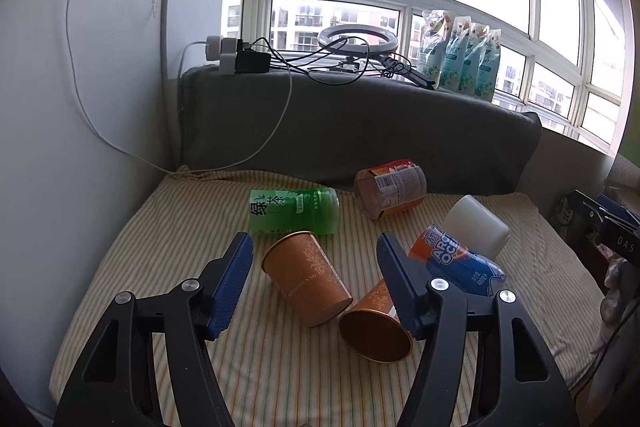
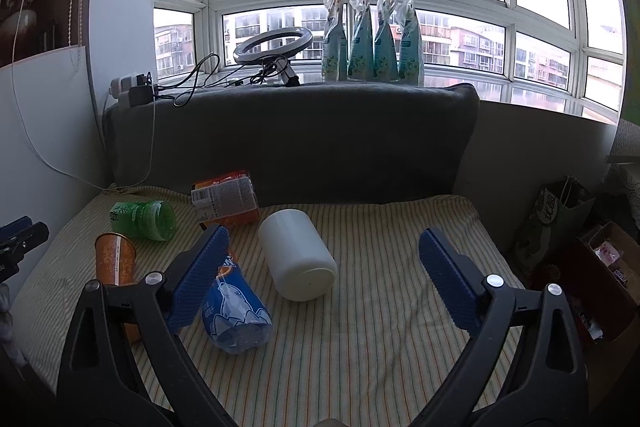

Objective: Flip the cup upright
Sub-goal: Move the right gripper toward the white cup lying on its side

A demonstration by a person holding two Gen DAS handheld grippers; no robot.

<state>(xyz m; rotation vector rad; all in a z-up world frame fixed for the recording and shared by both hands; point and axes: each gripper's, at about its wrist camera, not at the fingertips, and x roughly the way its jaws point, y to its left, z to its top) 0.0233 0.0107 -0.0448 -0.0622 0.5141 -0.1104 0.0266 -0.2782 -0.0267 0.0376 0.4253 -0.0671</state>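
Observation:
Two orange paper cups lie on their sides on the striped cloth point(image 1: 280, 359). One cup point(image 1: 308, 277) lies between my left gripper's fingers, mouth towards the far left. The second cup point(image 1: 376, 327) lies by the right finger, mouth towards me. My left gripper point(image 1: 314, 247) is open and empty just above them. A white cup point(image 2: 298, 255) lies on its side ahead of my right gripper point(image 2: 324, 239), which is open and empty. The white cup also shows in the left wrist view point(image 1: 478, 225). An orange cup point(image 2: 116, 259) shows at the left of the right wrist view.
A green tea bottle point(image 1: 294, 211), an orange-labelled bottle point(image 1: 392, 193) and a blue bottle point(image 1: 460, 265) lie on the cloth. A grey cushion point(image 1: 360, 123) backs it, with cables, a ring light point(image 1: 358, 41) and pouches point(image 1: 460, 55) on the sill. Boxes point(image 2: 592, 275) stand at the right.

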